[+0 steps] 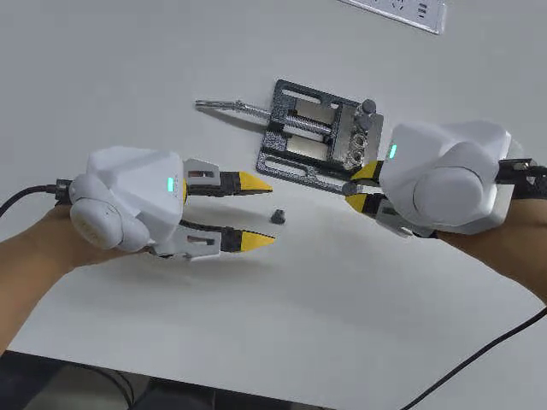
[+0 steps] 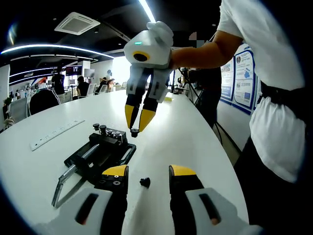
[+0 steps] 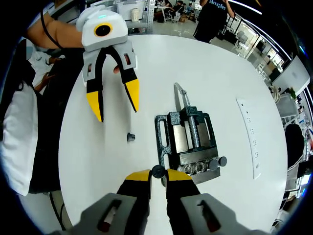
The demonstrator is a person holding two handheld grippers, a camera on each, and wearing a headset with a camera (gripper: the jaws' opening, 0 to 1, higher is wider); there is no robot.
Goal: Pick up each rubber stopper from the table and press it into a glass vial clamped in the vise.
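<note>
Now my right gripper (image 3: 158, 176) pinches a stopper (image 3: 157, 171) beside the vise (image 3: 188, 139); left gripper (image 2: 149, 171) gapes wide, loose stopper (image 2: 145, 182) ahead

A small dark rubber stopper (image 1: 278, 215) lies on a white table (image 1: 256, 325) near a black metal vise (image 1: 312, 137) clamping clear glass vials (image 3: 194, 169).

No lettering you can read. Blue wall posters (image 2: 243, 66), far beyond the vise (image 2: 100, 152), carry print, but it is too small and blurred.
</note>
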